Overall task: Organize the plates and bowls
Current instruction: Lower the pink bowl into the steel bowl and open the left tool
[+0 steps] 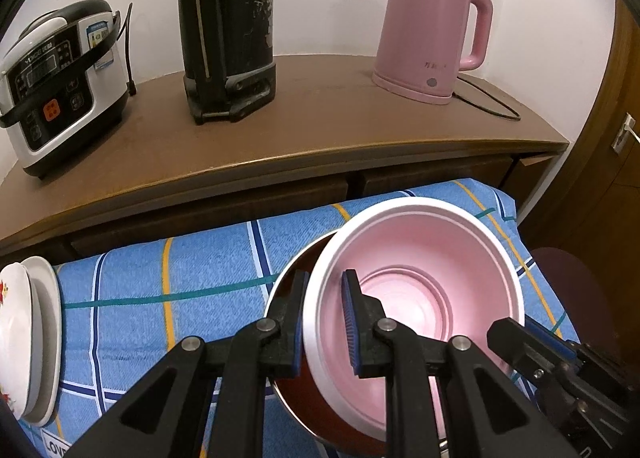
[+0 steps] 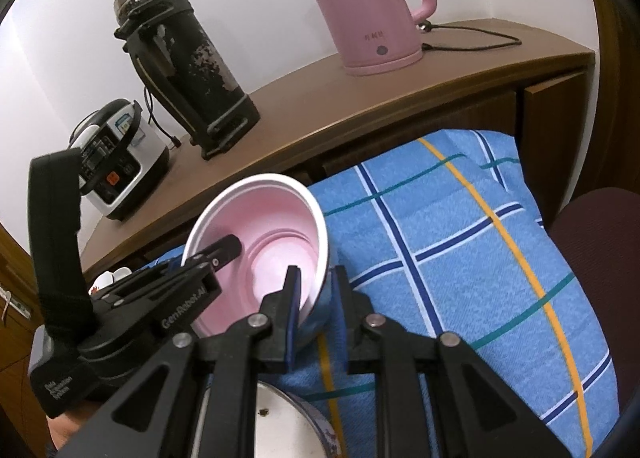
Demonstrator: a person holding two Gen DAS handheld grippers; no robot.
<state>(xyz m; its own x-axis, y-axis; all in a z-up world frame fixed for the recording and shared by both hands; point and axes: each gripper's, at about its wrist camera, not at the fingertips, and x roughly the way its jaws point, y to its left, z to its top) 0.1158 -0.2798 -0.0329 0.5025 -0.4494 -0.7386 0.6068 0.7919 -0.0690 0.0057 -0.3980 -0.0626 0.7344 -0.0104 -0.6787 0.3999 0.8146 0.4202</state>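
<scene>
Left wrist view: the left gripper (image 1: pixel 325 324) is clamped on the near rim of the pink bowl (image 1: pixel 424 282), which sits tilted in a dark red bowl (image 1: pixel 296 390) on the blue checked cloth (image 1: pixel 168 282). The right gripper (image 2: pixel 316 318) straddles the bowl's opposite rim, its jaws narrow; I cannot tell whether they press. Two white plates (image 1: pixel 36 338) lie far left.

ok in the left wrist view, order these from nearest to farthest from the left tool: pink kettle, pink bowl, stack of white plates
1. pink bowl: its near rim sits between the fingers of the left tool.
2. stack of white plates: off to the left, at the edge of the blue checked cloth.
3. pink kettle: far back on the right of the brown counter.
</scene>
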